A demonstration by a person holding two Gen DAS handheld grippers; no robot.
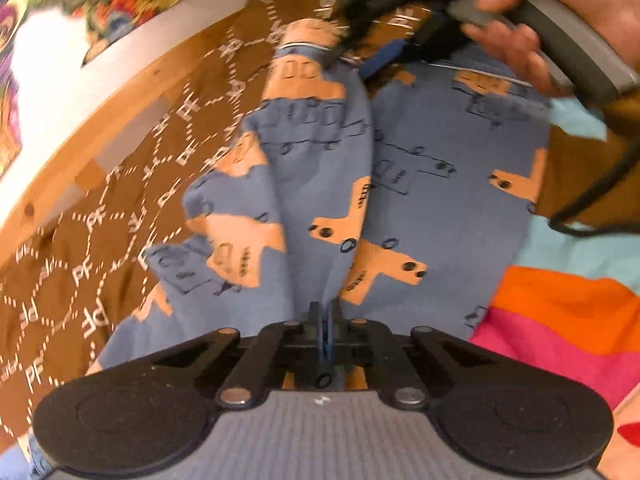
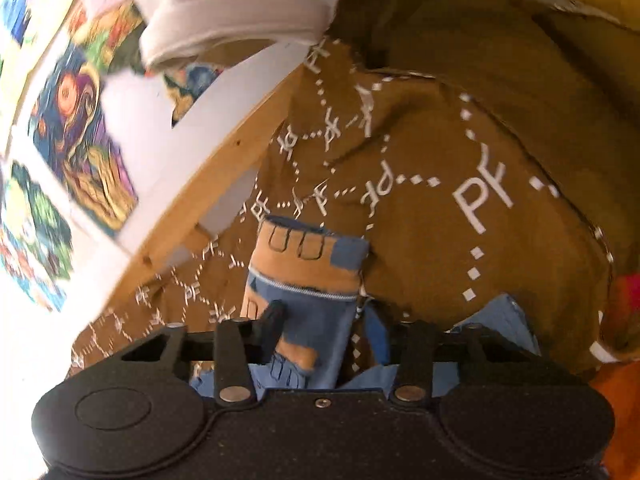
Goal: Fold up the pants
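Observation:
The pants [image 1: 420, 184] are blue with orange vehicle prints and lie on a brown blanket [image 1: 132, 200] with white "PF" marks. My left gripper [image 1: 325, 308] is shut on a fold of the pants fabric at their near end, which bunches up into a ridge. In the left wrist view my right gripper [image 1: 360, 32] is at the far end of the pants, held by a hand. In the right wrist view the right gripper [image 2: 320, 320] stands open, with a pant leg cuff [image 2: 304, 268] between its spread fingers [image 2: 272, 320].
A wooden bed frame rail [image 1: 120, 92] runs along the left edge of the blanket. A bright orange, pink and teal cloth [image 1: 560, 320] lies to the right. White fabric [image 2: 224, 12] hangs at the top. A black cable [image 1: 592, 200] trails from the right gripper.

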